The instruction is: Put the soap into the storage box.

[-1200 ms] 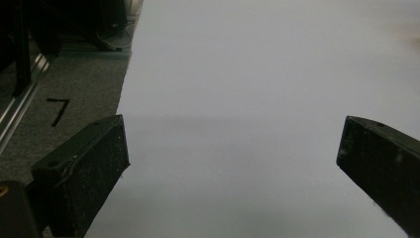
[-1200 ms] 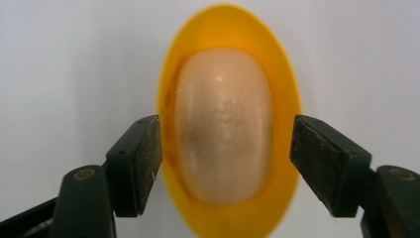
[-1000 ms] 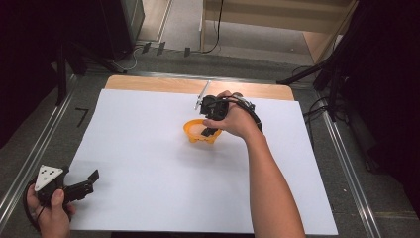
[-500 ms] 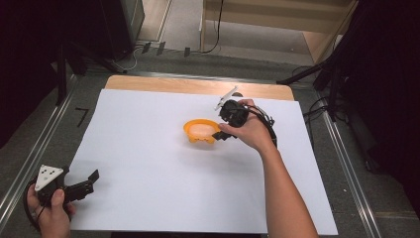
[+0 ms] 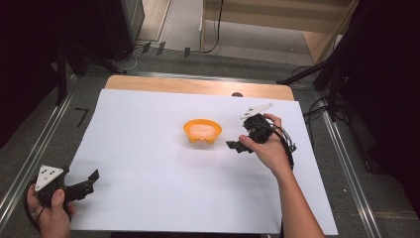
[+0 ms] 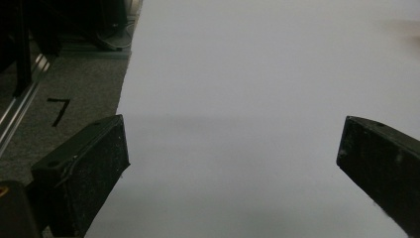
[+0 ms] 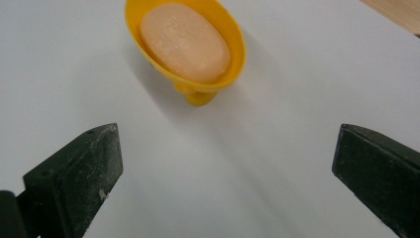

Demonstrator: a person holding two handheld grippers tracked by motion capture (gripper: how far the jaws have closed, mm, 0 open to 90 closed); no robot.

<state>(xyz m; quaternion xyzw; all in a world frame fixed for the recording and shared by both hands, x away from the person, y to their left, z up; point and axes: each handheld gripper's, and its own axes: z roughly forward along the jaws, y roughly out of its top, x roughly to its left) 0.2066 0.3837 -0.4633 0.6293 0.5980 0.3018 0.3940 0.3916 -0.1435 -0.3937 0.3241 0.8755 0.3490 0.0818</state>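
High view: right gripper (image 5: pixel 236 147) w/ jaws just opening wide, nothing btwn, beside soap dish (image 5: pixel 202 131); soap (image 7: pixel 184 41) resting inside. Left gripper (image 5: pixel 84 184) gaping, idling. Advise: retreat level, avoid clipping rim.

In your right gripper view, the yellow soap dish (image 7: pixel 198 54) is cut off by the top edge, and its underside and feet are mostly hidden below its rim. From above, your hand hides most of the right hand-held gripper (image 5: pixel 238 147) beside the dish. A blurred orange smear sits at the left gripper view's top right corner.
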